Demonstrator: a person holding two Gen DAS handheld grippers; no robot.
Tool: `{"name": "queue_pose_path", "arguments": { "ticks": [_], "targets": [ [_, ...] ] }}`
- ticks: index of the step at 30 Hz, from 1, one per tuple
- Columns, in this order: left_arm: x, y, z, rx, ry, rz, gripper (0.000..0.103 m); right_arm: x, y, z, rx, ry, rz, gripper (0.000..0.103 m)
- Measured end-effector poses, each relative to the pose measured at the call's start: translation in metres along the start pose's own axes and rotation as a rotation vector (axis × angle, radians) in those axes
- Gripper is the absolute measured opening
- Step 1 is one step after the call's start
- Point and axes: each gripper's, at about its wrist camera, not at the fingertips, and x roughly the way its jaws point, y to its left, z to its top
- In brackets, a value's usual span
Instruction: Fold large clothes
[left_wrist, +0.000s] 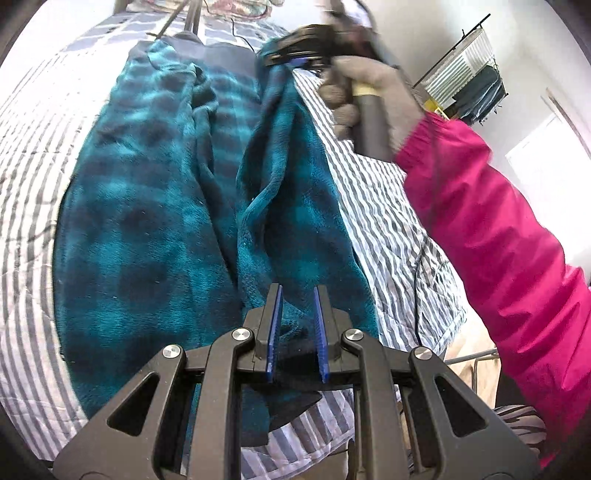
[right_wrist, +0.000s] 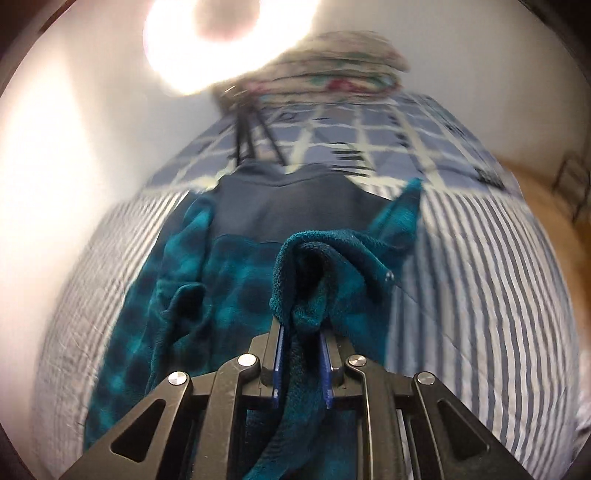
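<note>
Under everything I see the bed, covered by a grey-and-white striped sheet (left_wrist: 388, 206) with a blue checked quilt (right_wrist: 369, 136) across its far end. Spread lengthwise over the stripes lies the task's garment, a teal plaid fleece robe (left_wrist: 147, 221) with a plain dark navy band at its far end; its left part rests flat and rumpled on the sheet, while its right edge is lifted off the bed in a long hanging fold. Beyond the quilt sits a folded floral blanket (right_wrist: 340, 70), and thin tripod legs (right_wrist: 245, 136) stand just past the navy band.

My right hand (left_wrist: 362, 96), gloved in grey with a pink sleeve (left_wrist: 509, 236) behind it, carries the right gripper (right_wrist: 301, 334), which I see clenched on a bunched fold of the fleece that rises between its blue pads. The left gripper (left_wrist: 297, 295) is at the near hem; fleece lies between its blue pads with a gap showing, and I cannot tell whether it bites the cloth.
</note>
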Motion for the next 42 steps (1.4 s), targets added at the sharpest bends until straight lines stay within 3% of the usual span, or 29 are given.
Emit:
{"name": "queue_pose_path", "arguments": {
  "ticks": [4, 8, 10, 12, 15, 17, 22, 24, 27, 29, 31, 37, 39, 42],
  "targets": [
    [-0.011, 0.004, -0.001, -0.036, -0.011, -0.025, 0.015, 0.035, 0.029, 0.008, -0.051, 0.054, -0.013, 0.014],
    [-0.018, -0.003, -0.004, -0.010, -0.020, -0.032, 0.015, 0.072, 0.041, 0.004, -0.041, 0.103, -0.012, 0.014],
    [-0.019, -0.004, -0.005, -0.009, -0.020, -0.032, 0.015, 0.085, 0.045, -0.001, -0.050, 0.145, 0.012, 0.022],
    [-0.025, -0.004, -0.007, -0.012, -0.028, -0.027, 0.015, 0.080, 0.046, 0.000, -0.045, 0.133, 0.039, 0.035],
    [-0.032, -0.003, -0.008, -0.008, -0.046, -0.022, 0.015, 0.045, 0.027, 0.000, 0.043, 0.099, 0.157, 0.037],
    [-0.033, 0.001, -0.007, -0.015, -0.046, -0.013, 0.015, 0.015, 0.013, -0.009, 0.069, 0.066, 0.182, 0.042],
    [-0.045, 0.007, -0.006, -0.039, -0.065, -0.008, 0.015, -0.057, -0.013, -0.074, 0.064, 0.101, 0.184, 0.048],
    [-0.053, 0.008, -0.005, -0.047, -0.090, 0.005, 0.015, -0.082, -0.020, -0.117, 0.096, 0.146, 0.210, 0.054],
    [-0.061, 0.014, -0.001, -0.058, -0.117, 0.036, 0.017, -0.109, -0.023, -0.170, 0.132, 0.204, 0.238, 0.055],
    [-0.064, 0.025, -0.002, -0.095, -0.121, 0.051, 0.041, -0.123, -0.021, -0.197, 0.144, 0.226, 0.257, 0.055],
    [-0.067, 0.037, -0.004, -0.118, -0.137, 0.111, 0.049, -0.137, -0.017, -0.224, 0.159, 0.249, 0.280, 0.056],
    [-0.070, 0.078, -0.021, -0.175, -0.096, 0.227, 0.056, -0.154, -0.012, -0.271, 0.221, 0.301, 0.341, 0.061],
    [-0.067, 0.098, -0.028, -0.231, -0.071, 0.218, 0.056, -0.156, -0.011, -0.284, 0.257, 0.317, 0.374, 0.062],
    [-0.058, 0.124, -0.043, -0.326, -0.019, 0.145, 0.056, -0.157, -0.012, -0.296, 0.310, 0.321, 0.431, 0.066]
  ]
}}
